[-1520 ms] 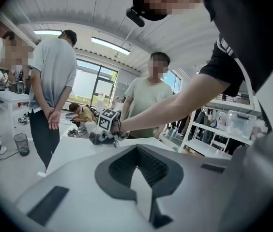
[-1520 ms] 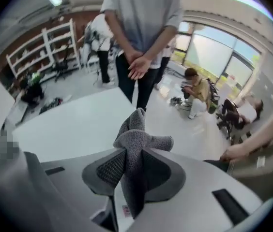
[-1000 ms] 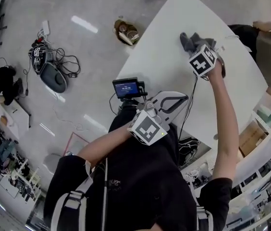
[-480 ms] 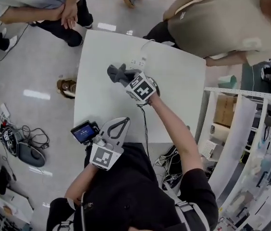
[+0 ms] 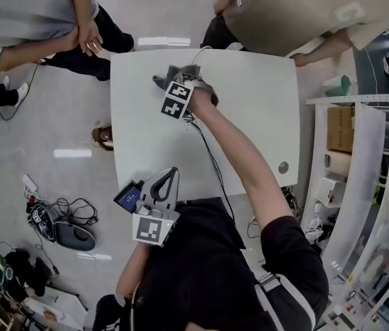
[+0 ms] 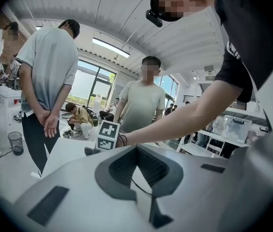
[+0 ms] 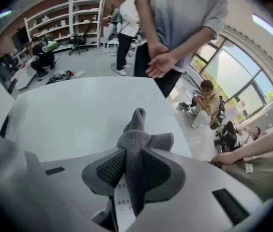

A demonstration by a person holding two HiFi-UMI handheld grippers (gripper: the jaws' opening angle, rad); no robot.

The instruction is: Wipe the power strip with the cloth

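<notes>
My right gripper (image 5: 174,83) is shut on a grey cloth (image 5: 169,76) over the far left part of the white table (image 5: 263,123). In the right gripper view the cloth (image 7: 137,139) stands up between the jaws of the right gripper (image 7: 135,152) and bunches out past their tips. A strip of the white power strip (image 7: 121,204) shows just below them; in the head view my hand and the marker cube hide it. My left gripper (image 5: 167,178) is shut and holds nothing, near the table's front edge by my body; its jaws (image 6: 137,148) point across the table.
One person (image 5: 36,19) stands at the table's far left corner and another (image 5: 305,9) at its far side. A black cable (image 5: 212,161) runs along the table from my right hand. A small screen (image 5: 128,196) sits by my left gripper. Shelves (image 5: 360,157) line the right.
The head view has swung round a lot. My right gripper with the cloth has moved toward the table's far side, over where the power strip lay. The left gripper has stayed by my body.
</notes>
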